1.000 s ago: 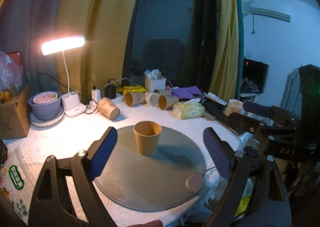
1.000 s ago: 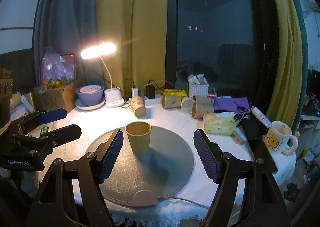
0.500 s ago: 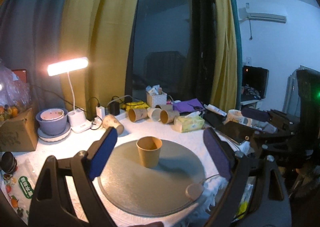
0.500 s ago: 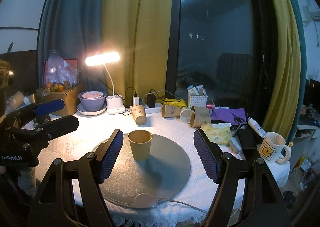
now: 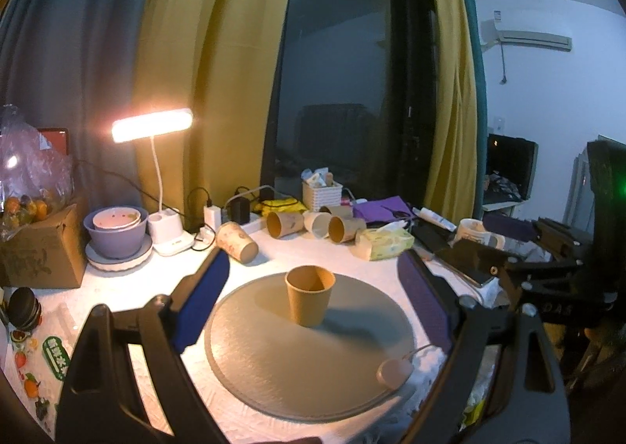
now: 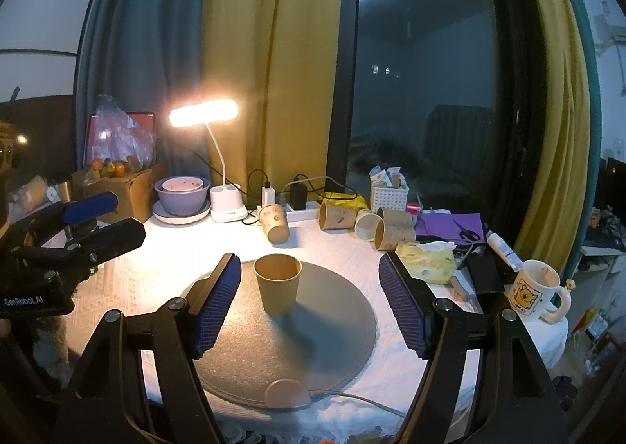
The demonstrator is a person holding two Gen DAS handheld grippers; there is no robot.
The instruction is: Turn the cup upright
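A tan paper cup (image 5: 310,300) stands upright, mouth up, on a round grey mat (image 5: 274,369) on the white table. It also shows in the right wrist view (image 6: 277,289) on the mat (image 6: 336,330). My left gripper (image 5: 313,299) is open and empty, its blue pads wide apart, held back from the cup. My right gripper (image 6: 309,303) is open and empty, also short of the cup. The left gripper shows at the left of the right wrist view (image 6: 94,221); the right gripper shows at the right of the left wrist view (image 5: 520,244).
Several paper cups (image 6: 274,225) lie on their sides at the back near a power strip. A lit desk lamp (image 6: 203,113), purple bowl (image 6: 182,195), cardboard box (image 5: 39,248), tissue pack (image 6: 428,266), white basket (image 6: 389,195) and yellow-print mug (image 6: 536,289) ring the mat.
Both grippers have pulled back and risen away from the table, so the cup and mat look smaller and farther. The cup has not moved.
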